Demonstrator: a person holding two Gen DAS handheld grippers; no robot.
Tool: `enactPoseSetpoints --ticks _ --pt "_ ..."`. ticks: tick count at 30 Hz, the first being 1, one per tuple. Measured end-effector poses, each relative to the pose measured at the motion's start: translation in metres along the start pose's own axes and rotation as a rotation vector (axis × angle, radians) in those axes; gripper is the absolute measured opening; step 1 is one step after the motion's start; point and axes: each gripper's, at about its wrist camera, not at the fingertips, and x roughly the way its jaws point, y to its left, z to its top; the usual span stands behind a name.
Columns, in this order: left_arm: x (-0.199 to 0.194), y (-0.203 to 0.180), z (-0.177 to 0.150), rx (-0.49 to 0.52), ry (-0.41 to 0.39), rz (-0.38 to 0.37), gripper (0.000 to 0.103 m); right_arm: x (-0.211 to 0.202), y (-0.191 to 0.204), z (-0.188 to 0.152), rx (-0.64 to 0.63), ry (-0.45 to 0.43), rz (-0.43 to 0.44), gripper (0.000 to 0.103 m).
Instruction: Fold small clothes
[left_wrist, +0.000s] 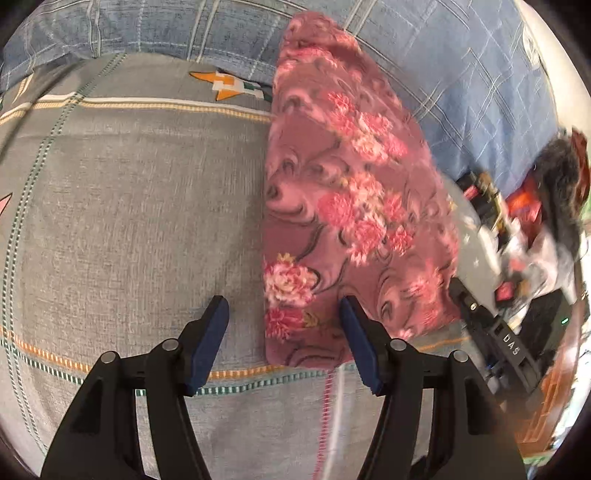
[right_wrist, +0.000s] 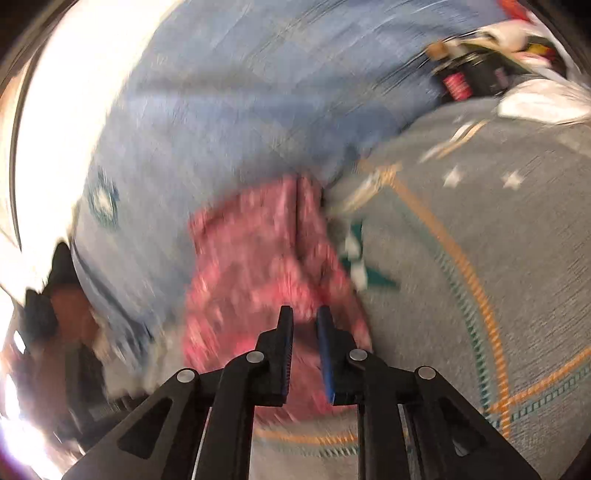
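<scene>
1 pink floral garment (left_wrist: 343, 206) lies half-folded on the grey bedsheet (left_wrist: 129, 206) (more folds likely remain); left gripper (left_wrist: 284, 314) spread, right gripper (right_wrist: 306, 317) nearly closed, apparently empty.

Grey striped bedsheet (left_wrist: 129, 206), pink floral garment (left_wrist: 343, 206) lying on it

A bed fills the view, spread with a grey sheet (left_wrist: 129, 206) crossed by orange and green dashed stripes. Beyond the sheet lies a blue checked quilt (left_wrist: 461, 92). Past the bed's edge stands a blurred clutter of dark and red objects (left_wrist: 517, 221). Bright light (right_wrist: 55, 110) washes out the wall beside the quilt.
</scene>
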Motion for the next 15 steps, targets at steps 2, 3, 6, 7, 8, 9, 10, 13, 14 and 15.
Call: enactPoseSetpoints --ticks 2,3,6,7,8,9,10,13,14,15 --pt "-0.007 -0.007 -0.003 0.052 -0.012 0.024 0.062 -0.008 0.007 0.005 -0.038 -0.019 -0.039 0.007" --pt "-0.011 -0.008 -0.001 0.055 -0.023 0.007 0.062 -0.013 0.008 0.010 -0.026 -0.029 -0.037 0.016" --pt "-0.022 -0.010 0.015 0.043 -0.068 -0.016 0.062 -0.029 0.013 0.039 0.028 -0.138 0.015 0.019" --pt "-0.023 -0.012 0.027 0.042 -0.075 -0.007 0.062 -0.026 0.015 0.047 0.037 -0.144 0.024 0.027" --pt "-0.021 -0.015 0.035 0.042 -0.074 0.001 0.062 -0.022 0.016 0.055 0.041 -0.140 0.034 0.033" --pt "-0.018 -0.017 0.045 0.041 -0.070 0.011 0.062 -0.011 0.019 0.065 0.039 -0.118 0.047 0.042" --pt "-0.012 -0.019 0.056 0.038 -0.061 0.024 0.062 0.000 0.021 0.073 0.038 -0.098 0.049 0.043" --pt "0.007 -0.018 0.087 -0.007 -0.028 0.036 0.062 0.036 0.023 0.090 0.060 -0.061 0.025 0.043" --pt "0.014 -0.018 0.095 -0.029 -0.014 0.027 0.062 0.051 0.023 0.098 0.064 -0.047 0.020 0.043" --pt "0.020 -0.017 0.103 -0.047 -0.003 0.024 0.062 0.057 0.021 0.096 0.064 -0.034 0.013 0.043"
